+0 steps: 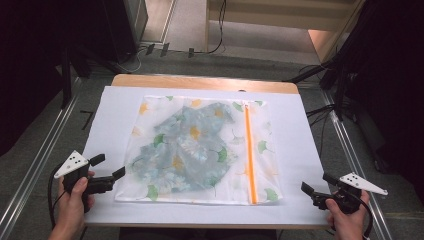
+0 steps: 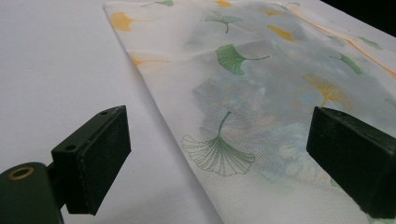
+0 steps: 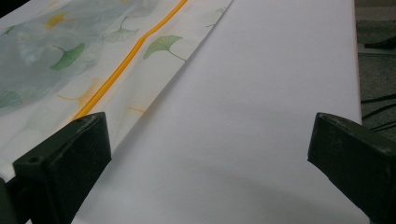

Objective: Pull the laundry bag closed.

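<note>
We note the mesh bag (image 1: pixel 200 150), holding a folded garment (image 1: pixel 185 150), lying flat mid-surface (image 1: pixel 300 150). Left gripper (image 1: pixel 111 167), jaws apart, straddles its near-left edge; right gripper (image 1: pixel 315 184), jaws apart, rests well clear. Risk: thin mesh slips from a shallow pinch.

The table (image 1: pixel 202 81) has a wooden top, visible as a bare strip along its far edge. A white sheet (image 1: pixel 295 135) covers the rest of the surface. A translucent mesh bag (image 1: pixel 200 150) printed with green and yellow ginkgo leaves lies flat at the centre of the sheet. An orange zipper (image 1: pixel 249 155) runs along the bag near its right edge. A bluish patterned fabric (image 1: pixel 185 150) shows through the mesh
</note>
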### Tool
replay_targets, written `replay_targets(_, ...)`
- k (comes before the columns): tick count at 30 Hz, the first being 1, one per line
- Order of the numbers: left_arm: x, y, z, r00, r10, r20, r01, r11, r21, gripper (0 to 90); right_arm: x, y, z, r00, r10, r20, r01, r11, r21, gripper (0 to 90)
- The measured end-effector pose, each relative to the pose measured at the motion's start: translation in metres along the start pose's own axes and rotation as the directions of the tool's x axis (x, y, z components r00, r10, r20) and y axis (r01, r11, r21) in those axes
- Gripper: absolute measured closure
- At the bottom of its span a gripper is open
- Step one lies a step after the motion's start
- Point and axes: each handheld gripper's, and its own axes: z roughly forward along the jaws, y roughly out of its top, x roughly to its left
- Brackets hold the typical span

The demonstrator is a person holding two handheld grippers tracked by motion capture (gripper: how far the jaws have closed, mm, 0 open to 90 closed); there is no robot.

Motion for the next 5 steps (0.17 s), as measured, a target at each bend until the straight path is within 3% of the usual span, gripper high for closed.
replay_targets(5, 0.0001, 0.0000, 0.0039, 0.9999, -0.011, 0.000, 0.011, 0.9997, 0.024, 6.1, 0.0007, 0.0007, 0.0001, 1.0000, -0.002, 0.004, 0.002, 1.000, -0.006, 0.0)
